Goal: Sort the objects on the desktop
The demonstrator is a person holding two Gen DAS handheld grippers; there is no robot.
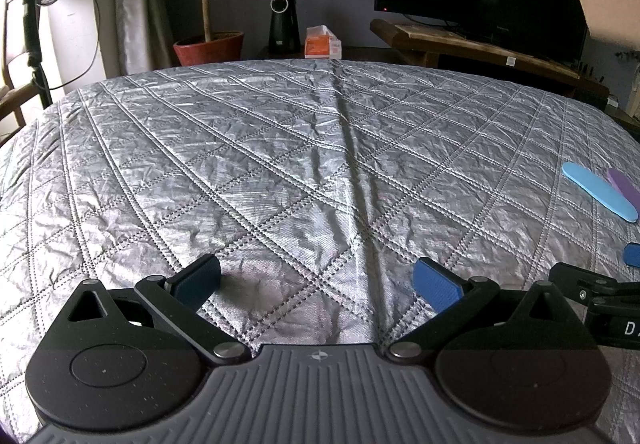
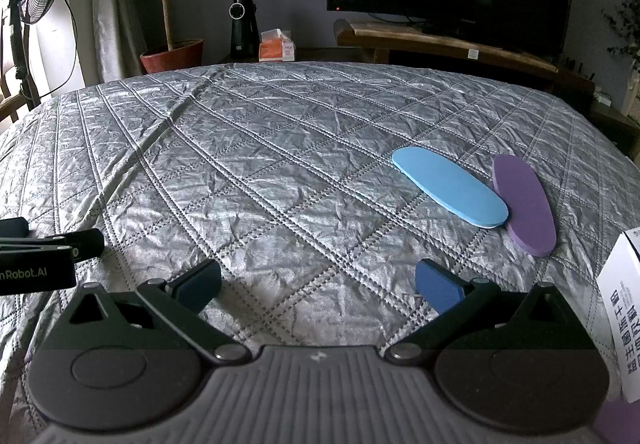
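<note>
Blue-padded right gripper sits nearest with jaws spread wide and empty, left gripper likewise; blue pad lies ahead-right on the quilt, long axis slanting away leftwards, overlapping the purple pad beyond

Light blue oval pad: flat, foam-like, long axis running upper left to lower right, right of centre in the right wrist view. Its lower right end overlaps the purple pad.
Purple oval pad: same flat shape, just right of the blue one, lying steeper toward the lower right.
White box: printed dark characters on its face, tilted, cut off at right edge, lower right of frame.
Left wrist view: both pads at far right edge, purple mostly cropped.
</note>
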